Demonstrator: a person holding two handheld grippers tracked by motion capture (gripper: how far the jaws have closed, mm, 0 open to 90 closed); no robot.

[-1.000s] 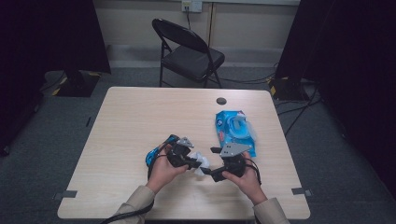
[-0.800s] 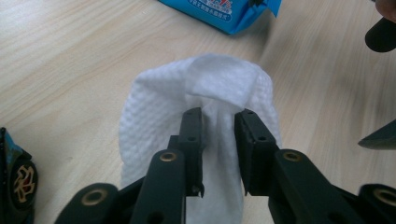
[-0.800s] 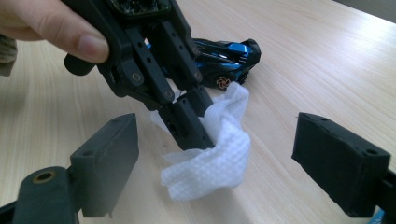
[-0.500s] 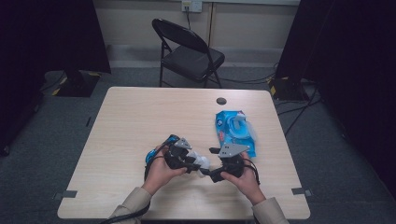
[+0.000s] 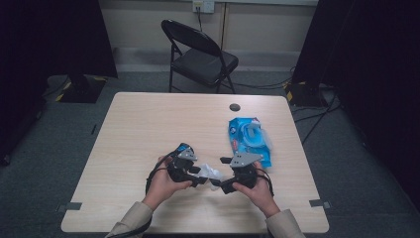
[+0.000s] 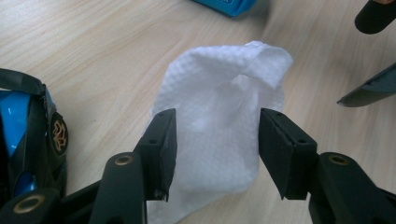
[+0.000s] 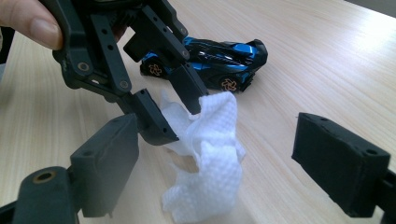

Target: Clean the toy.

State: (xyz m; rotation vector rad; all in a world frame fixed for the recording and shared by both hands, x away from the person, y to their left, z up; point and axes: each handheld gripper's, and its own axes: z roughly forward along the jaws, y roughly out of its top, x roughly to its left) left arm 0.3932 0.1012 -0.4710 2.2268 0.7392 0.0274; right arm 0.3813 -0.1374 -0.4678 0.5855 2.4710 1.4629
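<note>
Wipe, high view: the white wipe (image 5: pixel 212 173) is seen crumpled on the tabletop (image 5: pixel 148 129), near the front edge and a little right of its middle, between the two grippers.
Left gripper, high view: the left gripper (image 5: pixel 198 177) is held in the person's left hand (image 5: pixel 161 181), its tips at the wipe's left side.
Right gripper, high view: the right gripper (image 5: pixel 224 186) is held in the right hand (image 5: pixel 257 191), just right of the wipe.
Pack, high view: a blue wipe pack (image 5: pixel 249 140) is laid nearer the right edge, behind the right gripper.
Left gripper view: the jaws have just been opening; they are parted, with the wipe (image 6: pixel 219 126) lying between them and neither pad seen pressing on it. A blue toy car (image 6: pixel 28 140) is seen at the left border, just beside the left jaw.
Right gripper view: the right gripper's jaws are spread wide and hold nothing; the wipe (image 7: pixel 205 158) is heaped on the wood between them. The left gripper (image 7: pixel 175 114) is seen from the front, loose about the wipe's upper fold. The toy car (image 7: pixel 210 58) is parked behind it.
</note>
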